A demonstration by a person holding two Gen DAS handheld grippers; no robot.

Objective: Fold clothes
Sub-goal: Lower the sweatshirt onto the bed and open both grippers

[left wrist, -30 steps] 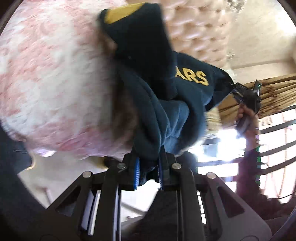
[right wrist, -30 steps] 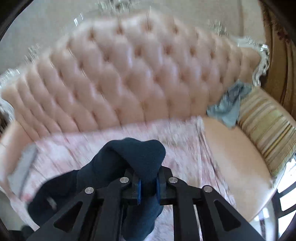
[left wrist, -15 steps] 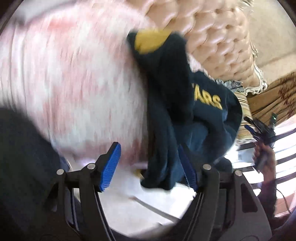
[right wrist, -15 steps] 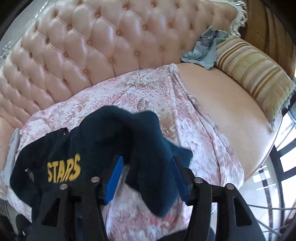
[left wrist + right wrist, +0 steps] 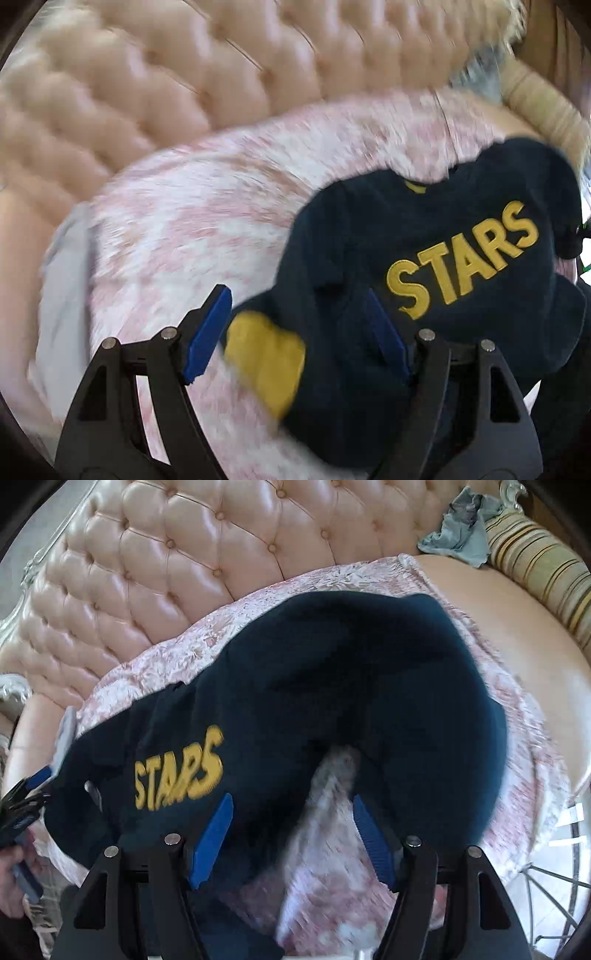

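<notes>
A navy sweatshirt [image 5: 332,686] with yellow "STARS" lettering lies spread on a pink-and-white floral cover [image 5: 517,746] that drapes the seat of a tufted pink sofa [image 5: 192,554]. The left gripper [image 5: 299,332] has just been opening its jaws; they now stand wide, with a sleeve and its yellow cuff [image 5: 266,362] lying loose between the blue pads, which do not press on it, though that view is blurred and the right-hand pad is partly sunk in dark cloth, so a light touch there cannot be ruled out. The right gripper [image 5: 291,830] has likewise just been opening its jaws; they are wide apart, over a gap in the sweatshirt where the cover shows through, with navy fabric just beside each pad and nothing clamped. In the right wrist view the left gripper shows at the far left edge, in a hand [image 5: 11,878]. At the sofa's far end a crumpled grey-blue cloth [image 5: 458,528] lies against a striped bolster [image 5: 546,568].
</notes>
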